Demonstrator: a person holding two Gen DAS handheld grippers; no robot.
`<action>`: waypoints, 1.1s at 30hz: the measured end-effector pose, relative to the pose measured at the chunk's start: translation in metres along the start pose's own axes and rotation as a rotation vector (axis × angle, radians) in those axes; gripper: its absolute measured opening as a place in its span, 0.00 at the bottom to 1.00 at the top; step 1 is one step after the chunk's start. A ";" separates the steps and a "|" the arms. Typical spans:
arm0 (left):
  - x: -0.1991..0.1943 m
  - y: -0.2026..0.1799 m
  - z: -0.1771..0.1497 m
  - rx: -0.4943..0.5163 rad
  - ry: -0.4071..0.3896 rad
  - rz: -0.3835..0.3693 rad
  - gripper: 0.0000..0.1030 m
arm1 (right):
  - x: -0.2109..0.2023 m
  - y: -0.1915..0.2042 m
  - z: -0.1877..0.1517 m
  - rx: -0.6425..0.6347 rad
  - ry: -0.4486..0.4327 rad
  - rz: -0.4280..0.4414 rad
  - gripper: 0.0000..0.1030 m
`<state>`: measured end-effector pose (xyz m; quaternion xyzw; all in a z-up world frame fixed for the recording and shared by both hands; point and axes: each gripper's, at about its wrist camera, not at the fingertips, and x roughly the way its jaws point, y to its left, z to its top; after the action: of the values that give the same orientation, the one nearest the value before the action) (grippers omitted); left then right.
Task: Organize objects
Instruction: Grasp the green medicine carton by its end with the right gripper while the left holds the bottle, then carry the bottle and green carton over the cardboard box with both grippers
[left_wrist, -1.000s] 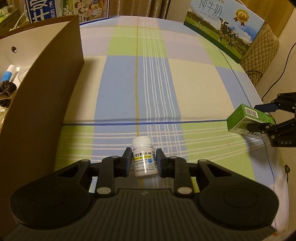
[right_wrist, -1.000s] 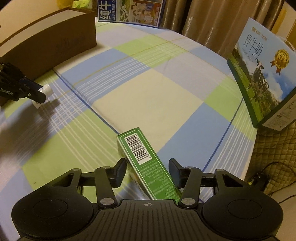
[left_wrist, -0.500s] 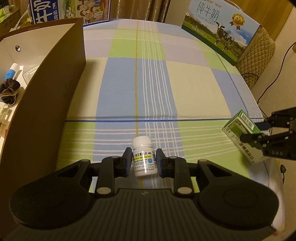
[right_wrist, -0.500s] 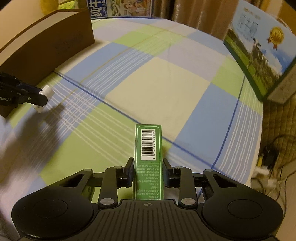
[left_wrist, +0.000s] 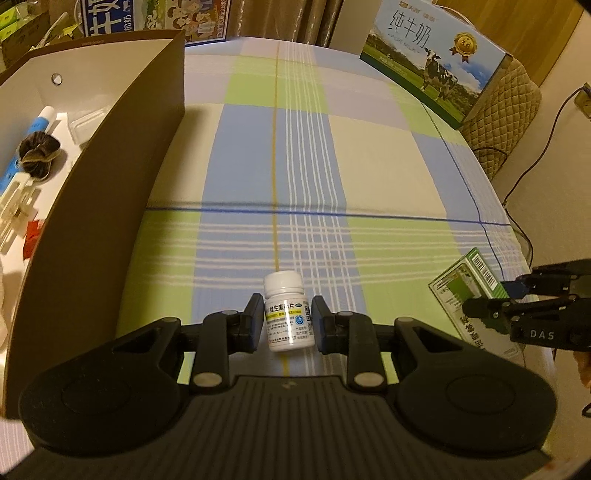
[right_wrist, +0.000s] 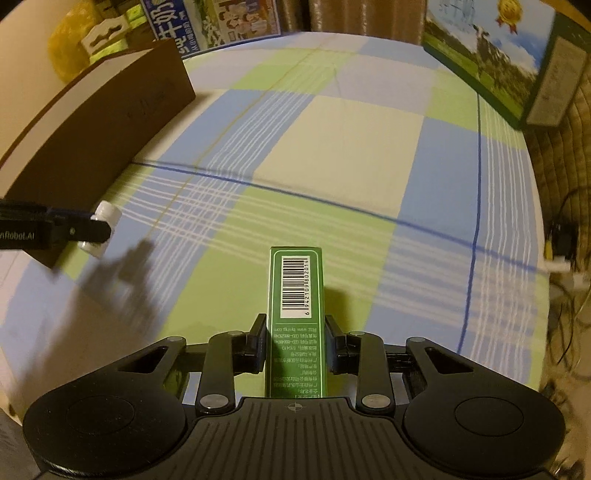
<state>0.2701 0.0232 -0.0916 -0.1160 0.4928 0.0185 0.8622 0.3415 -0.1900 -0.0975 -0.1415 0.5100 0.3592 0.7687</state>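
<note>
A white pill bottle (left_wrist: 290, 328) with a white cap sits upright between the pads of my left gripper (left_wrist: 288, 301), which is shut on it just above the checked tablecloth (left_wrist: 295, 166). In the right wrist view the same bottle (right_wrist: 107, 212) shows at the left, held by the left gripper (right_wrist: 98, 230). A long green box (right_wrist: 295, 288) with a barcode points straight ahead, and my right gripper (right_wrist: 295, 320) is shut on its sides. In the left wrist view the green box (left_wrist: 458, 291) and the right gripper (left_wrist: 491, 297) appear at the right edge.
An open brown box (left_wrist: 110, 184) stands at the left, holding a black scrunchie (left_wrist: 37, 155), a blue-and-white tube (left_wrist: 40, 122) and small items. A milk carton (left_wrist: 432, 62) stands at the far right, another carton (left_wrist: 155, 14) at the back. Cables hang past the right table edge.
The right gripper closed on the green box and rolled, so the box now points straight ahead. The left gripper shifted with the bottle, and more of the brown box's inside shows.
</note>
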 end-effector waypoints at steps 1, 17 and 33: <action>-0.003 0.000 -0.002 -0.001 0.001 -0.002 0.22 | -0.001 0.002 -0.002 0.010 -0.001 0.006 0.26; -0.057 0.013 -0.010 0.002 -0.057 -0.038 0.22 | -0.044 0.065 0.006 0.037 -0.096 0.110 0.26; -0.123 0.070 0.001 -0.023 -0.190 -0.047 0.23 | -0.072 0.153 0.065 0.044 -0.240 0.313 0.26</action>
<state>0.1975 0.1015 0.0011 -0.1350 0.4059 0.0150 0.9038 0.2628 -0.0742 0.0179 0.0002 0.4383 0.4773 0.7616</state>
